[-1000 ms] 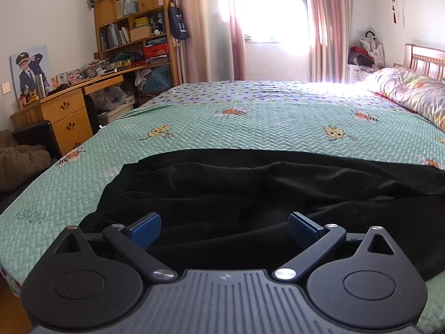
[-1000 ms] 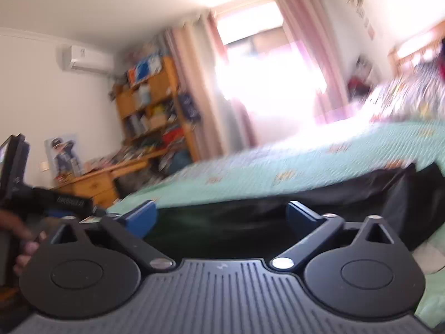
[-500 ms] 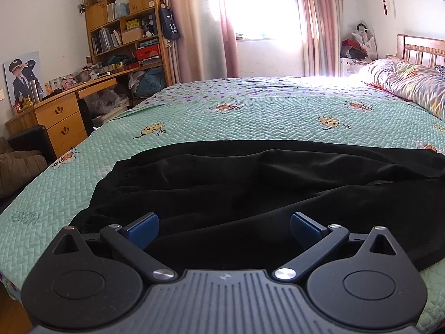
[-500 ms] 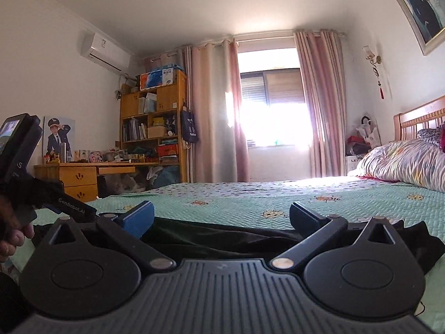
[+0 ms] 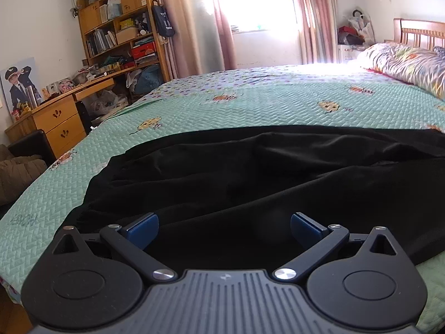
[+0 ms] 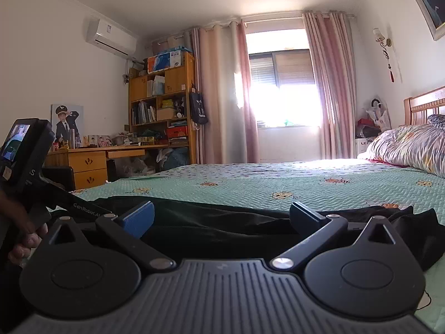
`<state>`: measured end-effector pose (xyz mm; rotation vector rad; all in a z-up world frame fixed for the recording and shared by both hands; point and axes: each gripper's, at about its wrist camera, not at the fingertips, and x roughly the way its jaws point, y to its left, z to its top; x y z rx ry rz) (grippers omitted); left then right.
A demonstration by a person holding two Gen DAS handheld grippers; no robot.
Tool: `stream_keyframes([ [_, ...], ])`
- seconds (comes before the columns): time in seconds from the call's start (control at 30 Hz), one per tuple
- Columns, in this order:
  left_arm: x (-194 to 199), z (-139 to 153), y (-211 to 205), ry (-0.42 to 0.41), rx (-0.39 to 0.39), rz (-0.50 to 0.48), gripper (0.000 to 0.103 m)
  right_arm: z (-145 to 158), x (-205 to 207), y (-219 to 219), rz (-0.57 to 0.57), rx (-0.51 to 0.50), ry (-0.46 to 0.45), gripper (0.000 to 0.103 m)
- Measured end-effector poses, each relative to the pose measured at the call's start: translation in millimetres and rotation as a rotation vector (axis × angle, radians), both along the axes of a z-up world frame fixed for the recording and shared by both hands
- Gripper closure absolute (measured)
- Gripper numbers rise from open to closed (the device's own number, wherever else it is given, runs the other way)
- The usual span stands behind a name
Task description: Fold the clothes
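Both grippers, left [image 5: 224,226] and right [image 6: 221,218], gape empty over garment [image 5: 250,172]; pinch near hem at 6 o'clock, not bedspread [image 5: 264,103].

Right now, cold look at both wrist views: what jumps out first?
A rumpled black garment sprawls across the near edge of the green quilted bedspread, not yet folded. Both grippers sit open just above it: left gripper, right gripper. Behind the bed, a glaring window between pink curtains washes out the far wall.
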<state>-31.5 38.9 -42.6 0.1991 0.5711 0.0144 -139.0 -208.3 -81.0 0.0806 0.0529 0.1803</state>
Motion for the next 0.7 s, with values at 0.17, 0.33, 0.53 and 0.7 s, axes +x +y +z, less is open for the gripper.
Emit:
stream_keyframes([
  [0.17,0.7,-9.0,24.0,0.031,-0.039,0.074,0.002,-1.0,1.8,6.6,0.019,-0.006,0.027,0.000],
  [0.33,1.3,-11.9,48.9,0.038,-0.045,0.170,0.002,-3.0,3.3,10.1,0.028,0.001,0.046,0.000],
  [0.53,1.4,-14.3,65.3,0.084,-0.253,0.175,0.002,-4.3,3.6,9.4,0.028,0.014,0.060,0.000],
  [0.7,1.8,-19.8,74.8,0.104,-0.331,0.204,0.002,-3.2,5.4,8.3,0.027,0.017,0.070,0.000],
])
